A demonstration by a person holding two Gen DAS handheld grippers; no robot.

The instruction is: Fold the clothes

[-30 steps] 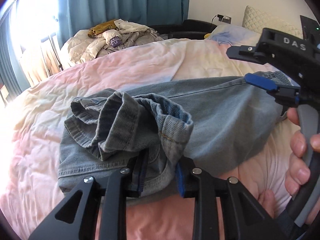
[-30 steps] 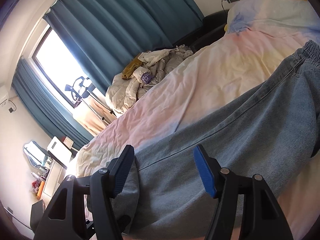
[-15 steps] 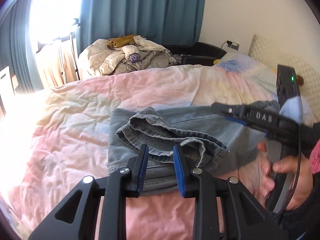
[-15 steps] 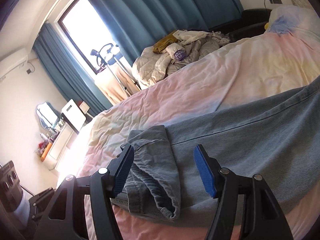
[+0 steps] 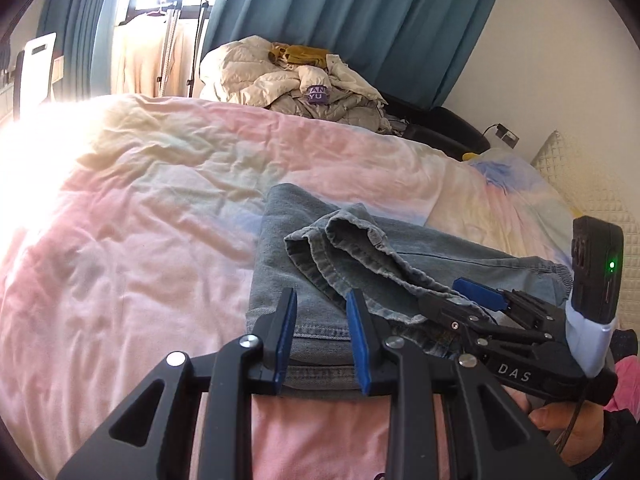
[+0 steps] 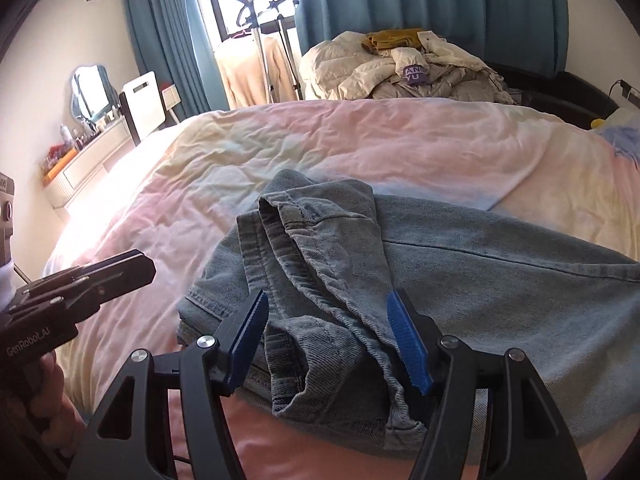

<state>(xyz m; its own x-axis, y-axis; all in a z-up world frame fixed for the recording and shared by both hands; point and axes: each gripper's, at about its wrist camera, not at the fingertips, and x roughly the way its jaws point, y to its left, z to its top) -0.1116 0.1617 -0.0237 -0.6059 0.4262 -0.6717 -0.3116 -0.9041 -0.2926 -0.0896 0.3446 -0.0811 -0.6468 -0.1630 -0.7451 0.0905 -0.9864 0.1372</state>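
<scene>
Lying across the near part of the bed, a pair of faded light-blue denim jeans (image 6: 460, 280) was seen with its leg ends doubled back over the rest, the hemmed cuffs (image 5: 332, 240) resting on top of the flat denim. The garment was spread on a rumpled pastel bedspread of pink, yellow and pale blue (image 5: 152, 208). The left gripper (image 5: 322, 336) — black, with blue pads — was held just over the near folded edge, its jaws a narrow gap apart and closed on nothing. The right gripper (image 6: 328, 340) was poised above the bunched cuffs with its jaws spread wide, the cloth below them but not pinched. Each tool was held by a hand (image 5: 568, 436) at the frame edge. Farther off, a heap of cream and grey quilted bedding (image 6: 400, 72) was piled against teal curtains (image 5: 360, 12), and a white dressing table (image 6: 84, 152) stood by the wall.
</scene>
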